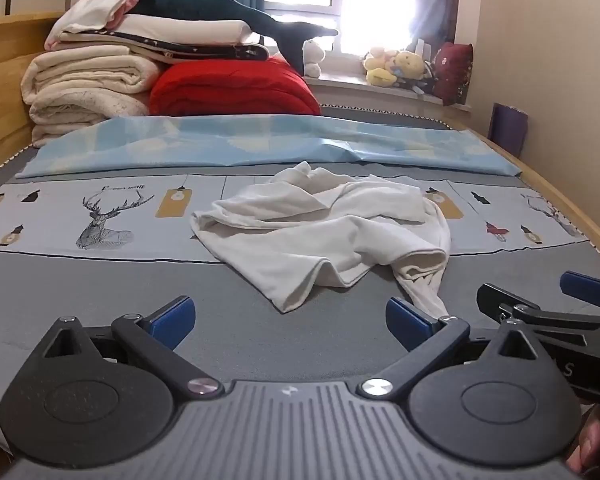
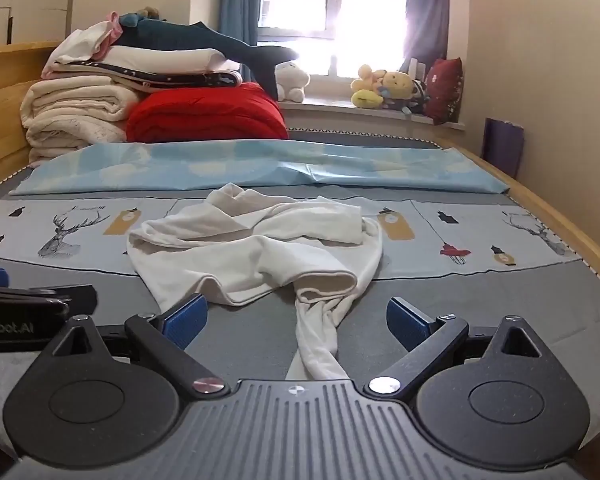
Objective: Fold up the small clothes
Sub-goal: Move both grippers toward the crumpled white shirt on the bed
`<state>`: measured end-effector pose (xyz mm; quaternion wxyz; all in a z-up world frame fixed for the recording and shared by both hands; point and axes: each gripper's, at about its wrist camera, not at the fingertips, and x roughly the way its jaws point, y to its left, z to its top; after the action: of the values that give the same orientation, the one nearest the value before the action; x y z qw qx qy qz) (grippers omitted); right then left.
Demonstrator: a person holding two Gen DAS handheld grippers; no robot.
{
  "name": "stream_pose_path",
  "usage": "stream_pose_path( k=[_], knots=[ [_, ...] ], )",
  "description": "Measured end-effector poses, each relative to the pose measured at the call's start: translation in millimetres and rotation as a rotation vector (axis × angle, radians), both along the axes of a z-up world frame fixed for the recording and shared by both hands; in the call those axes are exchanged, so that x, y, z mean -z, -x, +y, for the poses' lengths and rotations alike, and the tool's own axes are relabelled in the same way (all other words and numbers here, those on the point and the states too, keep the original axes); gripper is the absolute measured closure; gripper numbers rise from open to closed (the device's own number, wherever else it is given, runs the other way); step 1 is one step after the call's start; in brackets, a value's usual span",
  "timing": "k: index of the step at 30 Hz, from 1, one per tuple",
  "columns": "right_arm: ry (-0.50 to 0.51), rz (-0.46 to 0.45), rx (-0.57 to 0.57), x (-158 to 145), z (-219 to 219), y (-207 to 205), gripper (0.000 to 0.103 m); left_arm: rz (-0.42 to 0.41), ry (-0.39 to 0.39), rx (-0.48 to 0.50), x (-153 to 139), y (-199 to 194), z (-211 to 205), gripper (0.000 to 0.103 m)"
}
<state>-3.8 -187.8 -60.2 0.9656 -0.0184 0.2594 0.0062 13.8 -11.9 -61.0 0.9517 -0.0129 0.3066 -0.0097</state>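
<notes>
A: Where is the white garment (image 1: 324, 228) lying?

B: It is lying crumpled on the grey bedspread (image 1: 100, 292), partly over the band printed with deer and lamps. One twisted sleeve (image 2: 318, 340) is trailing toward the near edge of the bed.

A: And where is it sitting relative to the tools?

B: The left gripper (image 1: 290, 322) is hovering over bare bedspread just short of the garment's near hem. The sleeve end is lying just beside that gripper's right-hand finger, though it is hard to tell whether they are touching. The right gripper (image 2: 296, 322) is pointing along the sleeve, which is running between its two blue fingers (image 2: 184, 320) and disappearing under the gripper's body.

A: Are the jaws gripping anything?

B: No. Both pairs are standing spread wide, and neither is pinching cloth. The sleeve is lying loose in the gap of the right one.

A: What is lying around it?

B: A light blue sheet (image 1: 260, 144) is stretching across the bed behind the garment. Farther back, folded white quilts (image 1: 84, 84) and a red quilt (image 1: 232, 88) are stacked near the wooden headboard, with a dark stuffed whale (image 1: 236, 12) on top. Soft toys (image 1: 396, 66) are sitting on the windowsill.
</notes>
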Motion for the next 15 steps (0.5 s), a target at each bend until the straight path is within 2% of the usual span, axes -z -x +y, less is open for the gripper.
stream_pose_path(
  k=[4, 15],
  knots=[
    [-0.028, 0.015, 0.009, 0.0, -2.5, -1.3, 0.009, -0.004, -0.003, 0.002, 1.1, 0.4, -1.9, 0.001],
    [-0.012, 0.009, 0.001, 0.8, -2.8, -4.5, 0.011, -0.012, -0.008, -0.006, 3.5, 0.7, -2.3, 0.002]
  ],
)
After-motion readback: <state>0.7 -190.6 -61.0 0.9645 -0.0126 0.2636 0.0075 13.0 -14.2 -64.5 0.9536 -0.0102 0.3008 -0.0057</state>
